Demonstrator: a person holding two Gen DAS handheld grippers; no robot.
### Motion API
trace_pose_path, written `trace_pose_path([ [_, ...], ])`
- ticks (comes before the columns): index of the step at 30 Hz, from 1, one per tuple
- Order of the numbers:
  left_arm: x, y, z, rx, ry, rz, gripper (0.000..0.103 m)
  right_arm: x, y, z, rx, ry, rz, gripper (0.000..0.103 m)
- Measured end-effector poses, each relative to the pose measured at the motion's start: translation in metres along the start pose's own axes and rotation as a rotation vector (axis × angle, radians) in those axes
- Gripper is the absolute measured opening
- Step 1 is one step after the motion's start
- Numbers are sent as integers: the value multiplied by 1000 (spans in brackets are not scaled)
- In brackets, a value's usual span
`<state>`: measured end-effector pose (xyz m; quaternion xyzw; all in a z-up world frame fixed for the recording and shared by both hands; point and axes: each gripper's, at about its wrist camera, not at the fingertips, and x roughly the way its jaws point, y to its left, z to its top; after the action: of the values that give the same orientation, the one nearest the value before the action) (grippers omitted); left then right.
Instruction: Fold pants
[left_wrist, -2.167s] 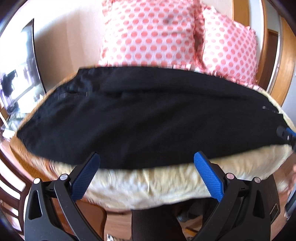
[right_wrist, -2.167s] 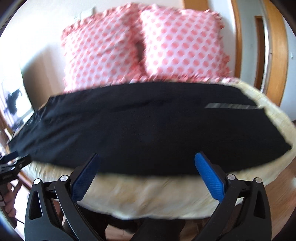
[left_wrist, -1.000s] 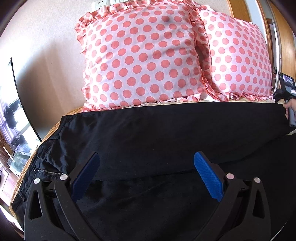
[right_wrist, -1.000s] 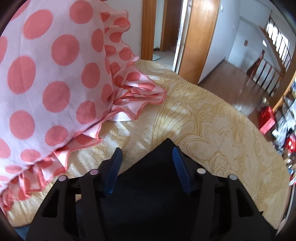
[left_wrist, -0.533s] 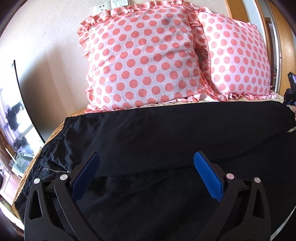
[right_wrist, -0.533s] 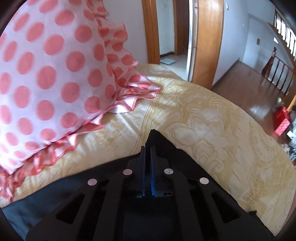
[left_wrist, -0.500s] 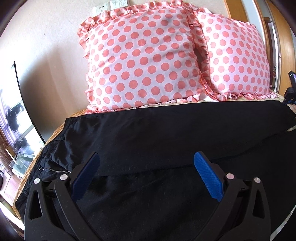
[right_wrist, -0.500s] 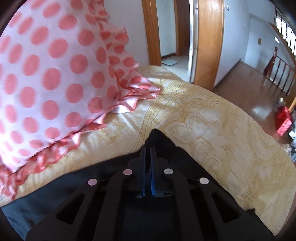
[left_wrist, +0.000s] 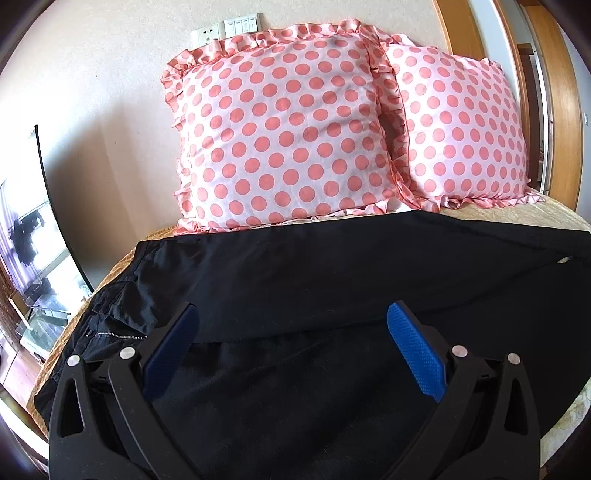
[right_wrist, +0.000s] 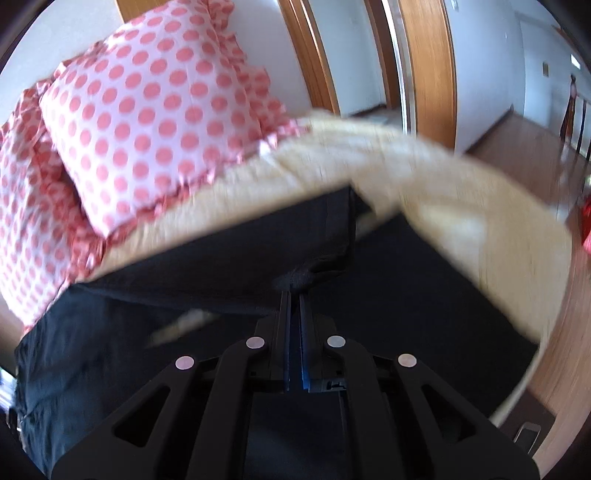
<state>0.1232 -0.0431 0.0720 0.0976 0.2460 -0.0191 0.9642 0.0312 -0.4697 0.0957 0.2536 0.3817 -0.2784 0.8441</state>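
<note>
Black pants (left_wrist: 314, 280) lie lengthwise across the yellow bed, waist and zipper at the left, legs running right. My left gripper (left_wrist: 291, 332) is open and empty, hovering over the middle of the pants. My right gripper (right_wrist: 294, 291) is shut on the hem end of the far pant leg (right_wrist: 310, 275) and holds it lifted above the other leg (right_wrist: 406, 295). The right wrist view is motion-blurred.
Two pink polka-dot pillows (left_wrist: 280, 136) lean against the wall behind the pants. The yellow bedspread (right_wrist: 443, 192) ends at the right, with wooden door frames (right_wrist: 424, 66) and floor beyond. A window (left_wrist: 26, 236) is at the far left.
My right gripper closed on the pant leg hem and has lifted and pulled it back from the pillows. My left gripper has stayed open over the pants.
</note>
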Motion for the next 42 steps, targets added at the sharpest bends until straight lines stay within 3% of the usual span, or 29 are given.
trace_pose_path([
  [7,-7,-3,0,17,-9,11,101,8,-15,-1,119,27,87,7],
  [9,-9,-2,-2,22,-12,22,101,8,-19,1,149,29,104,16],
  [10,-9,-2,-2,24,-13,27,101,8,-22,2,168,30,108,32],
  [12,-9,-1,-2,27,-13,38,101,8,-26,4,203,22,119,43],
  [17,-6,1,-2,17,-2,19,101,13,-40,6,302,33,199,43],
  [21,-1,3,-1,-15,35,-29,101,17,-40,10,322,21,196,41],
  [24,2,7,-3,-35,51,-45,101,22,-42,13,342,13,200,30],
  [26,3,9,-4,-45,56,-42,101,26,-44,14,347,9,196,13],
  [28,2,13,-5,-55,46,-21,101,26,-48,13,352,-6,219,8],
  [32,-6,22,-7,-59,-26,-11,101,-1,-48,7,313,-90,243,6],
  [35,-13,37,-8,-87,-76,-90,101,-32,-59,-5,329,-166,246,6],
  [38,-10,50,-7,-108,-32,-72,101,-50,-76,-26,362,-175,232,6],
  [42,10,83,5,-206,49,-124,101,-44,-84,-45,348,-113,173,6],
])
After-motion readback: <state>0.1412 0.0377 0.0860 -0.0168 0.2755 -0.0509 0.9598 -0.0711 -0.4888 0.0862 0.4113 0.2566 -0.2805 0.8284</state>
